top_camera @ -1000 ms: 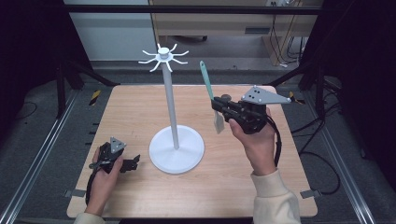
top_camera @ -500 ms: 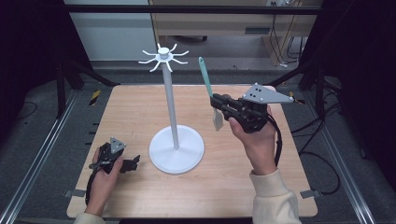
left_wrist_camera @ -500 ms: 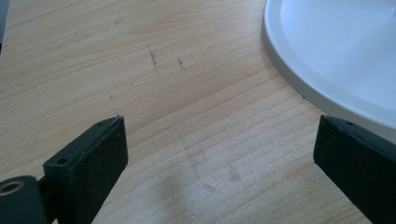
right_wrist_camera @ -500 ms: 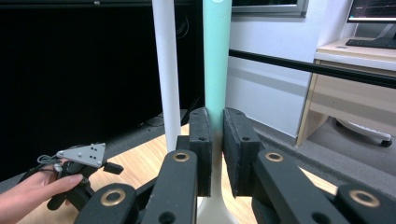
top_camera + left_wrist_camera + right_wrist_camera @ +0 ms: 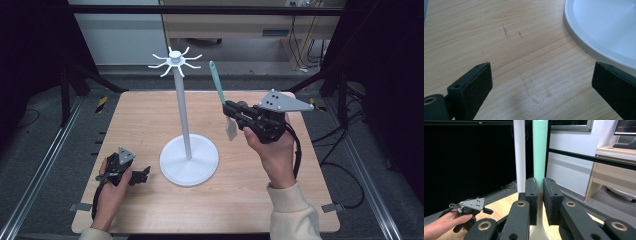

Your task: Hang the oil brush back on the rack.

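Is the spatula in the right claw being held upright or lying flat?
Upright. The right claw is shut on the spatula: green handle pointing up, pale blade hanging below, raised off the table beside the white stand.

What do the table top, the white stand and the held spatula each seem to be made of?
Table top: pale wood, matt; visible grain lines. White stand: probably painted metal or plastic; smooth, even, slightly glossy. Spatula: likely silicone or plastic; matt green handle, cream blade.

Cut off at 12 o'clock in the right gripper view: top of the mint-green spatula handle (image 5: 540, 150) and white stand pole (image 5: 519, 155). Cropped at 3 o'clock in the left gripper view: round white stand base (image 5: 606, 27). Spatula blade (image 5: 231, 129) partly hidden behind the right gripper (image 5: 231, 108).
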